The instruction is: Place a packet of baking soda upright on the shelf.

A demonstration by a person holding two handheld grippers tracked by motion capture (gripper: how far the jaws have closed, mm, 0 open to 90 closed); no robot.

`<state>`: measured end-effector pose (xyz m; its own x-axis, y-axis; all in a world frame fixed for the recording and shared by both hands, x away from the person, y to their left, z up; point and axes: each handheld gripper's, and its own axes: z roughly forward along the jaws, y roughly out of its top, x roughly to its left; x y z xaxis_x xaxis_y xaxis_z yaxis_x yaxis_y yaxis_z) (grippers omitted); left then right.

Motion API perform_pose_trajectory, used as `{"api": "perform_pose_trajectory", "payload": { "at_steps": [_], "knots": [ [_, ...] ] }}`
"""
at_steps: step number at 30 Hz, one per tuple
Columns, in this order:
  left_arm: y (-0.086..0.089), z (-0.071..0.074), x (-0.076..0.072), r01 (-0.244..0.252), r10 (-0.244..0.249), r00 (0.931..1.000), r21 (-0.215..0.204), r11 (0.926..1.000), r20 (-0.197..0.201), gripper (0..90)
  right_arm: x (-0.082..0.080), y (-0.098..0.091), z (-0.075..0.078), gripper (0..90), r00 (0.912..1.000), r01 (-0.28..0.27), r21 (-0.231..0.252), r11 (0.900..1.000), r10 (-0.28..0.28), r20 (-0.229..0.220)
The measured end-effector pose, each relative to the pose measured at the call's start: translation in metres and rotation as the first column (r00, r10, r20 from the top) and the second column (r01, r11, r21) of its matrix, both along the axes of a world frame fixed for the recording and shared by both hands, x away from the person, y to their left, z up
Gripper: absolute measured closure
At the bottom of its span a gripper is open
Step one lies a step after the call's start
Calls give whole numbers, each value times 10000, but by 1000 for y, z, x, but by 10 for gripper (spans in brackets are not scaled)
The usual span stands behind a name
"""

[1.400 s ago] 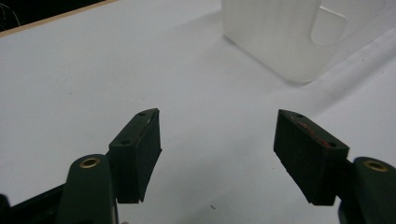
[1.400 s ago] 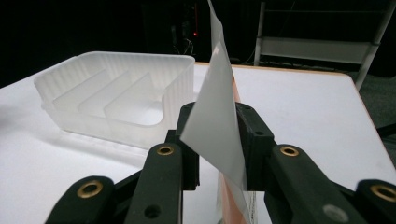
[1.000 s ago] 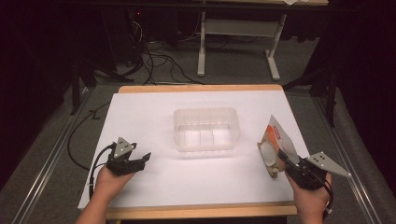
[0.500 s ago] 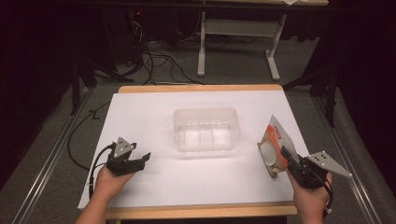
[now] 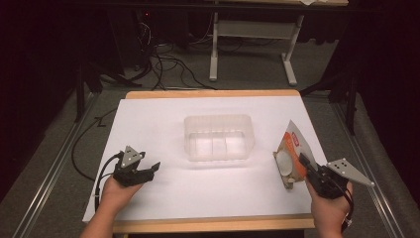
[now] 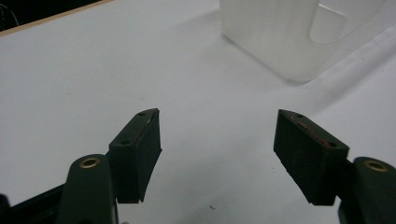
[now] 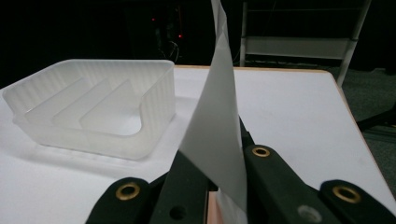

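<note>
Your landmark is the clear plastic tray (image 5: 218, 137), which sits near the middle of the bench (image 5: 163, 111) on its white cover. It is translucent, ribbed on the walls, with shallow dividers across its floor and a scooped cut-out in one wall, seen in your left gripper view (image 6: 299, 32) and again in your right gripper view (image 7: 100, 105).

Your left gripper (image 5: 148, 171) rests low over the white surface to the left of the tray and nearer to you, well apart from it. In its own view the jaws stand released, wide apart with nothing between them, pointing toward the tray's near corner.

Your right gripper (image 5: 303, 163) is to the right of the tray, also on your side of it, and apart from it. Its jaws are clenched on a flat card package (image 5: 292, 153): orange and white on the face turned toward the tray, with a round pale disc on it. The package stands tilted on edge, its lower end down at the white cover. In your right gripper view its plain white back (image 7: 217, 121) rises between the jaws and hides part of the tray's right side.
</note>
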<state>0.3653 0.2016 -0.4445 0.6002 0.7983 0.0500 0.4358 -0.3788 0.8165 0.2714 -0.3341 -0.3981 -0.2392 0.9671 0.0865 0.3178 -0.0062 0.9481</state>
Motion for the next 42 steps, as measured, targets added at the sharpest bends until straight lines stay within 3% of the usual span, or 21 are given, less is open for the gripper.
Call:
{"api": "perform_pose_trajectory", "payload": {
  "at_steps": [14, 25, 42],
  "knots": [
    [0, 0, 0, 6, -6, 10000, 6, 10000, 22, 323, -2, 2, 10, 900, 9991, 79, -309, 9995, -66, 427],
    [0, 0, -1, 28, -27, 10000, -86, 10000, 70, 323, -6, 3, 21, 900, 9966, 22, -127, 9999, -12, 823],
    [3, 1, -1, -19, 23, 9999, -314, 9995, 134, 322, 21, 14, 56, 900, 9928, -241, -92, 9997, 251, 1174]
  ]
}}
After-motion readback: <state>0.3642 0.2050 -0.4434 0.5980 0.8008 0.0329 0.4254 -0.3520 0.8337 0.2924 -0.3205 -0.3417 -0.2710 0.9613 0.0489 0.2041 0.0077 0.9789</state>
